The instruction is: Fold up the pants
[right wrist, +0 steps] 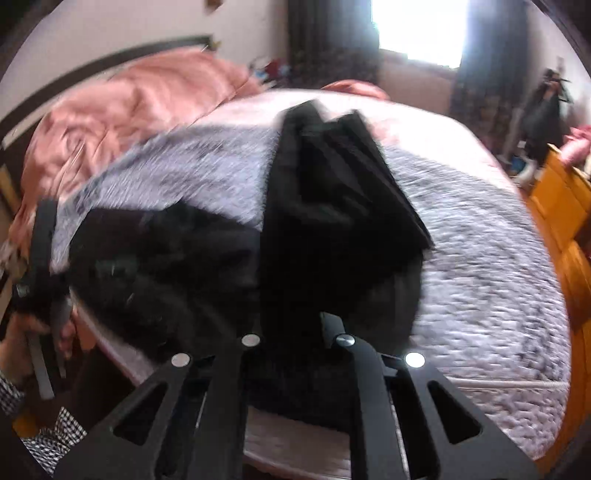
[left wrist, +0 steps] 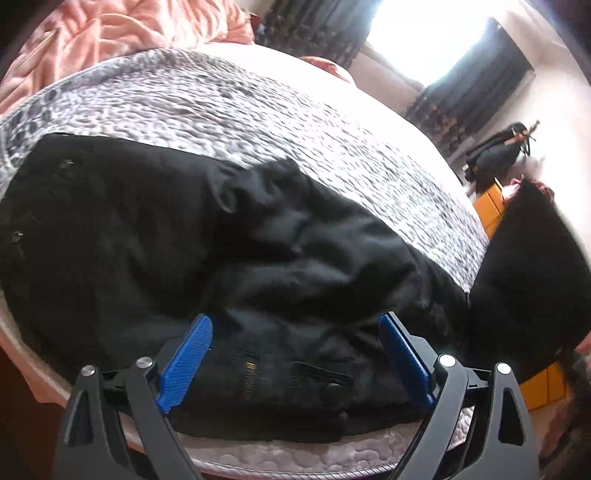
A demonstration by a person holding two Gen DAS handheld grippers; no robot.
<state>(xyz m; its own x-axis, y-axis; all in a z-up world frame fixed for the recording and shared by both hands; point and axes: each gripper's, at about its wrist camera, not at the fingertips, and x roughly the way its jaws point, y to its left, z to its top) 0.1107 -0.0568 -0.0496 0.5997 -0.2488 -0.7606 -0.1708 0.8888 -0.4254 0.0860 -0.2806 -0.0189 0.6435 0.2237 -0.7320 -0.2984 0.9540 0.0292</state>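
Black pants lie bunched on the grey patterned bedspread at the near edge of the bed, waistband nearest. Left gripper hovers over the waist, blue fingers spread wide, nothing pinched. Right gripper is clamped tight on pants fabric, a leg lifted and draping toward the far side; pink blanket far left.

Grey patterned bedspread, pink quilt, orange cabinet, bright window
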